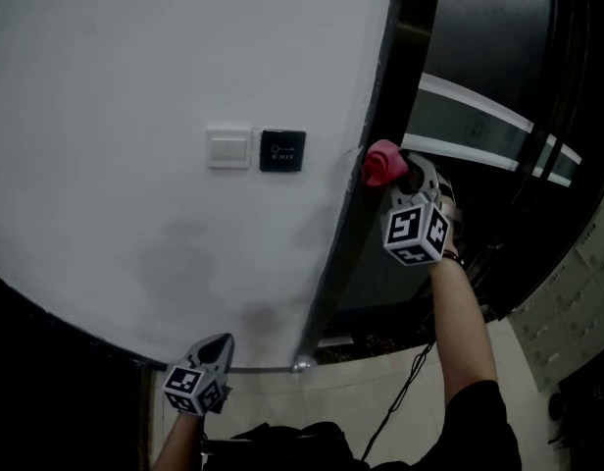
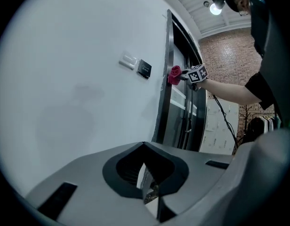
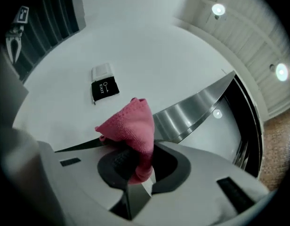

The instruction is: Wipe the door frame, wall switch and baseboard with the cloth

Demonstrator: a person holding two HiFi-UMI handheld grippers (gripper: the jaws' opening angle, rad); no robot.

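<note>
Pink cloth point(image 3: 131, 126) pinched in R gripper point(image 3: 135, 149) at door frame point(image 1: 343, 243) — wall switch point(image 1: 228, 148), exit button point(image 1: 281, 150) beside; L gripper point(image 2: 144, 145) closed, empty.

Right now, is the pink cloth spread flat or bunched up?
Bunched: the cloth sticks out as a crumpled wad, clamped in the right gripper.
</note>
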